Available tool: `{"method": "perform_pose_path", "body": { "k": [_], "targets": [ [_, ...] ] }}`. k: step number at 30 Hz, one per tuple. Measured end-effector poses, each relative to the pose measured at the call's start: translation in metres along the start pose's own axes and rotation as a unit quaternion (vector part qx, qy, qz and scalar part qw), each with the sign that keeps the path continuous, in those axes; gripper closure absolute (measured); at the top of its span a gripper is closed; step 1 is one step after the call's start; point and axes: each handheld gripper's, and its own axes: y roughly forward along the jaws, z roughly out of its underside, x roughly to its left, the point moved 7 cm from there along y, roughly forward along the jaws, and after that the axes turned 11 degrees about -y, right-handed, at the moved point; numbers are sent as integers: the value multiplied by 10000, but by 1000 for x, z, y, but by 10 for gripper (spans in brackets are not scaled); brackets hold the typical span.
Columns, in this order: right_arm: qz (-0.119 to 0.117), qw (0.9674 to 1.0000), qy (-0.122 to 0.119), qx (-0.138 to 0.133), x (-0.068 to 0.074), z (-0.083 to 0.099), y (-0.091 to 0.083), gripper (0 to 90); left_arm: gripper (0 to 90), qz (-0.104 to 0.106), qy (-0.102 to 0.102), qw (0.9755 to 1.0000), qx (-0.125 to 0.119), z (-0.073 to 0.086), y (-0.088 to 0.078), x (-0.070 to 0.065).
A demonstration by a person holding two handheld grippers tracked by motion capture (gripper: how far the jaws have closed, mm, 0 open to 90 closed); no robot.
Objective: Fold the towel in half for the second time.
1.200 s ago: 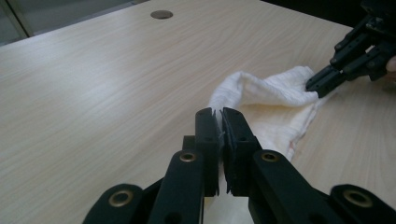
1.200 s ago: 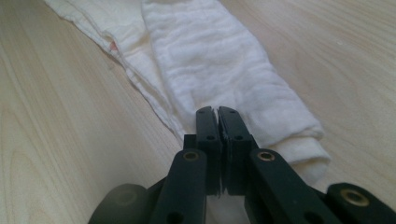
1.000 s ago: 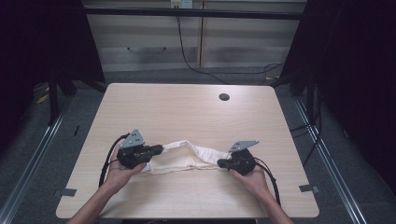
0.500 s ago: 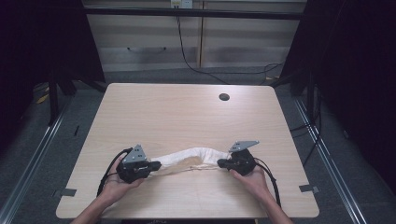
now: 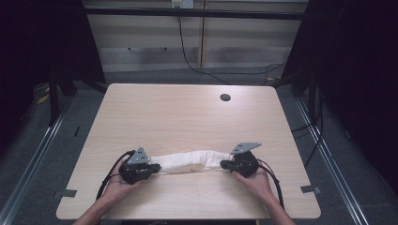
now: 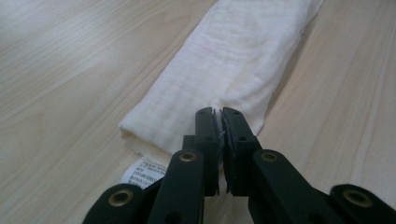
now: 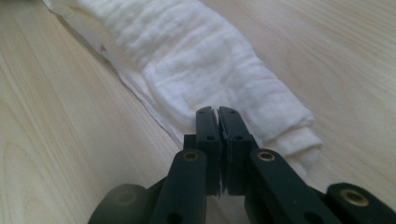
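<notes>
A white cloth is lying on the wooden table, close to its near edge and about midway between the left and right edges. It is folded or rolled into a long narrow band that is running parallel to that near edge.

The left gripper is pinching the left end of the band. In the left gripper view its jaws are standing almost together, with a thin edge of fabric caught between them, and a small printed label is sticking out under the cloth just beside them. The right gripper is pinching the right end in the same way; in the right gripper view its jaws are closed on a thin lower layer of the cloth, while the thicker folded part is resting just beside them.

The cloth is looking soft, light and limp, with a loosely woven, wrinkled surface. I am judging that it is sagging in the middle if lifted, and that the layers are slipping apart easily. Holding is best at both ends together, taking several layers and not one thin edge.
</notes>
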Motion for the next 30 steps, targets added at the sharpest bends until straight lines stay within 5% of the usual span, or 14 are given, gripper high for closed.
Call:
{"method": "perform_pose_path", "body": {
  "k": [9,16,19,25,30],
  "targets": [
    [370,9993,9,59,-6,17,-21,880,859,-26,33,10000,-18,3,-2,1],
    [345,9993,135,-37,-4,24,-25,876,855,-2,55,9999,-148,6,-3,1],
    [272,9994,179,-128,-5,25,-25,864,820,195,-61,9996,-178,8,-5,1],
    [6,9988,434,-247,-3,24,-26,639,692,555,-316,9976,-254,8,-18,0],
    [-203,9965,651,-475,-4,22,-32,528,562,582,-548,9956,-486,2,-31,3]
  ]
}}
